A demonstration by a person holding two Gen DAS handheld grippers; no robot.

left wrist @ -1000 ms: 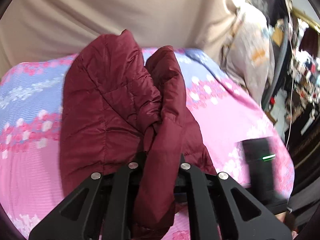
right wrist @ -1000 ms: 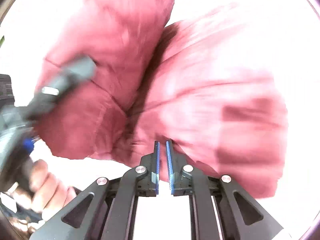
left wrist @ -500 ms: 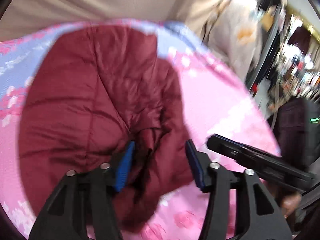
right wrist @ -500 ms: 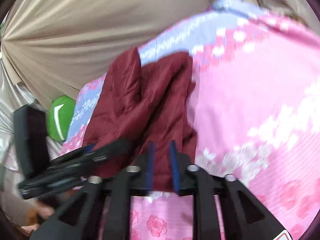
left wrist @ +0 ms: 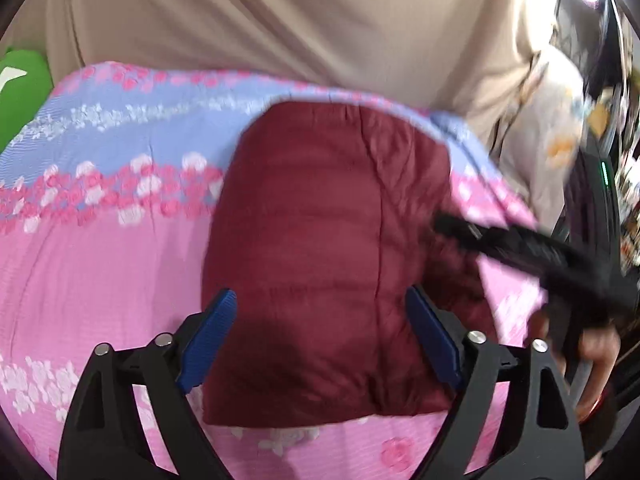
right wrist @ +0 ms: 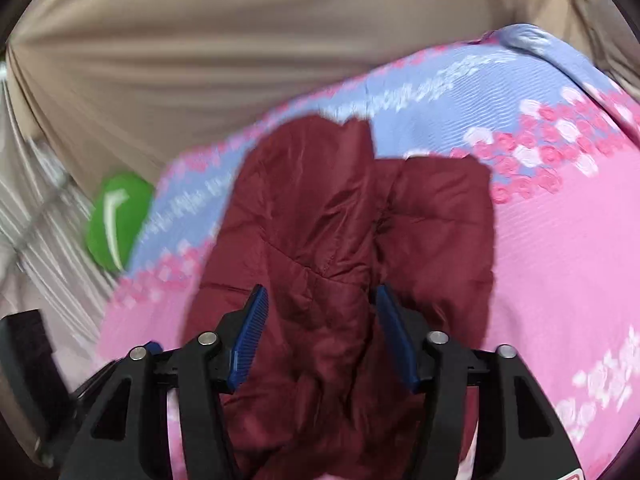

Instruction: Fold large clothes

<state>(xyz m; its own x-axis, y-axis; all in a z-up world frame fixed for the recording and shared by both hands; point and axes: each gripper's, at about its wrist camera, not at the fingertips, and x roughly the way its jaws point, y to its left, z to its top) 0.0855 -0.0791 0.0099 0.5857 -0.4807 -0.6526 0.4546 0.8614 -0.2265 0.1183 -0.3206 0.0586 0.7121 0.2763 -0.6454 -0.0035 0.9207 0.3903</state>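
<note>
Maroon quilted jacket (left wrist: 320, 264) lies folded on the floral sheet (left wrist: 100, 264), each hand-held gripper spread apart.

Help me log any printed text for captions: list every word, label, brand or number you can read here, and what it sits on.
No readable text in either view.
Green object beside the bedsheet: only a white curved mark, no letters.
Red-and-white sticker at the right-wrist frame's bottom edge: cut off, unreadable.
Maroon jacket: no label or logo showing.
</note>
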